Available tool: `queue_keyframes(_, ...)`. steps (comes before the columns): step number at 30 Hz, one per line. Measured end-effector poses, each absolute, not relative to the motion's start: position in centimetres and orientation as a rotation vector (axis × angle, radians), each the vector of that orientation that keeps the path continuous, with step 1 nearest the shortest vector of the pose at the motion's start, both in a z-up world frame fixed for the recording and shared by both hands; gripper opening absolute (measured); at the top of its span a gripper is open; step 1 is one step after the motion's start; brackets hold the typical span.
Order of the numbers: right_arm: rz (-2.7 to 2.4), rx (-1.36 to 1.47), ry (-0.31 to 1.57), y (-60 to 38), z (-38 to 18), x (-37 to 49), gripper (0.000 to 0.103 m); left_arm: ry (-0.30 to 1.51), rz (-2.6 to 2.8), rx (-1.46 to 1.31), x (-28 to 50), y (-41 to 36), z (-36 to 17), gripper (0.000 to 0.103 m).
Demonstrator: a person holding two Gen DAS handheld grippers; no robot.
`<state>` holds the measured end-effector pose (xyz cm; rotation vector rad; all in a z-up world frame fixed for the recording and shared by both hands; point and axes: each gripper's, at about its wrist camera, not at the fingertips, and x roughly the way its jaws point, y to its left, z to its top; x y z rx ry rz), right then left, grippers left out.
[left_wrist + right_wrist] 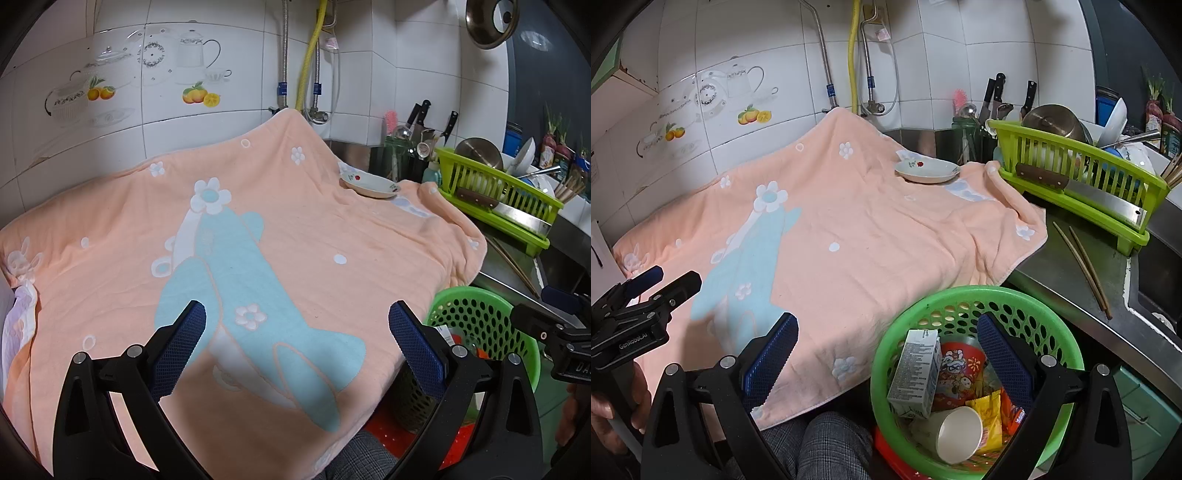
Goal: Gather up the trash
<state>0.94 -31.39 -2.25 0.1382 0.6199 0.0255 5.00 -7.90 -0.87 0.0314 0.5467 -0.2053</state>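
Trash basket (975,306) beneath spread right jaws.

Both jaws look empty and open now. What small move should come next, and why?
Probably pull both grippers back and stop. The green basket already holds a carton, a paper cup and wrappers, while the peach towel carries only a small dish, which is not trash. The left gripper and the right gripper are open and hold nothing.

Saucer (927,170) on peach towel (849,229), beside dish rack (1082,184).
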Motion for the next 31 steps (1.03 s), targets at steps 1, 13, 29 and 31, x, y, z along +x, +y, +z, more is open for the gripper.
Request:
queue_keyframes(1,0.025,0.138,0.619,-31.38,-2.25,0.94,0.094,0.546,-0.205,0.032,5.0,-7.91,-0.87,0.098)
queue_keyframes(13,0.035,0.137,0.619,-31.28,-2.41,1.04,0.094,0.546,-0.207,0.034,5.04,-7.88,-0.89,0.098)
queue_keyframes(29,0.04,0.134,0.626,-31.01,-2.4,1.03,0.094,0.543,-0.206,0.045,5.09,-8.09,-1.11,0.098)
queue_keyframes(31,0.04,0.134,0.627,-31.06,-2.44,1.11,0.094,0.542,-0.2,0.048,5.12,-7.98,-1.18,0.098)
